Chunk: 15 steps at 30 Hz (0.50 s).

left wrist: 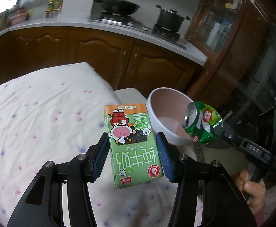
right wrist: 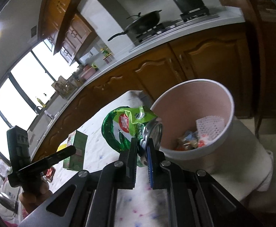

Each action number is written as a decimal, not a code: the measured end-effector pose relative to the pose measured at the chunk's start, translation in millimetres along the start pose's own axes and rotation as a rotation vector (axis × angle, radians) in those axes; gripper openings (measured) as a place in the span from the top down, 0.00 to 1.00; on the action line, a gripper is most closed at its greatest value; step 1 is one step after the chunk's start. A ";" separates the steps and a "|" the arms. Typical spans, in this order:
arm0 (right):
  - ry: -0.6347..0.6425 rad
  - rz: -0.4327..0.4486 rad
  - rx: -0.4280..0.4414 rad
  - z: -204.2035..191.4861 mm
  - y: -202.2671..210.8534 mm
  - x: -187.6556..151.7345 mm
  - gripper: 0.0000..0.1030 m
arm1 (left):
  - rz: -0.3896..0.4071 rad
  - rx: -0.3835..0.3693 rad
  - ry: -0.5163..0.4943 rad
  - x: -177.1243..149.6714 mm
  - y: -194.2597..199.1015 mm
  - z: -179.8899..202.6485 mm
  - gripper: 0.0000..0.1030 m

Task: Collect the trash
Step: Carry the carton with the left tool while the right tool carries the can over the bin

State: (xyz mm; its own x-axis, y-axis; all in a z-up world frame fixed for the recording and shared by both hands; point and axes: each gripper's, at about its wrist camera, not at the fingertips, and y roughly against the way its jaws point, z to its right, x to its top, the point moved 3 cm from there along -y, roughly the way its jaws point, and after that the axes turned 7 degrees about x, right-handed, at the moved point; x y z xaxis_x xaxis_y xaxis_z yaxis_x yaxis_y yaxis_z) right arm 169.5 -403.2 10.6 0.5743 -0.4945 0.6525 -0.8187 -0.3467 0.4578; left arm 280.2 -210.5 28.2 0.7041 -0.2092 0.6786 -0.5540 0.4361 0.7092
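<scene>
Left gripper [left wrist: 132, 155] clamps the milk carton [left wrist: 133, 143], right gripper [right wrist: 142, 151] pinches the crushed can [right wrist: 127, 127] beside the bin [right wrist: 230, 102]; carry each fully over the rim before letting go

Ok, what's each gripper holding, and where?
Left gripper clamps the milk carton by its side faces; right gripper pinches the crushed green can near its top rim.
</scene>
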 end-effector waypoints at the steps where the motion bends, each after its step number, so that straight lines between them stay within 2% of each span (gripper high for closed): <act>1: -0.004 0.003 -0.006 3.2 1.7 1.6 0.91 | 0.000 -0.005 -0.005 1.7 -1.7 3.1 0.52; 15: -0.019 0.051 -0.095 45.6 12.2 30.9 0.91 | -0.036 -0.081 -0.118 39.0 -49.0 78.0 0.52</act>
State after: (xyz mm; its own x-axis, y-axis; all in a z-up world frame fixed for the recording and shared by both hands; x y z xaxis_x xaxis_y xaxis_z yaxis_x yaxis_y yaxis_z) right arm 177.3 -459.1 8.8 0.5307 -0.5250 0.6653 -0.8428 -0.2441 0.4797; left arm 300.2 -308.3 34.7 0.6629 -0.3255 0.6743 -0.4882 0.4949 0.7188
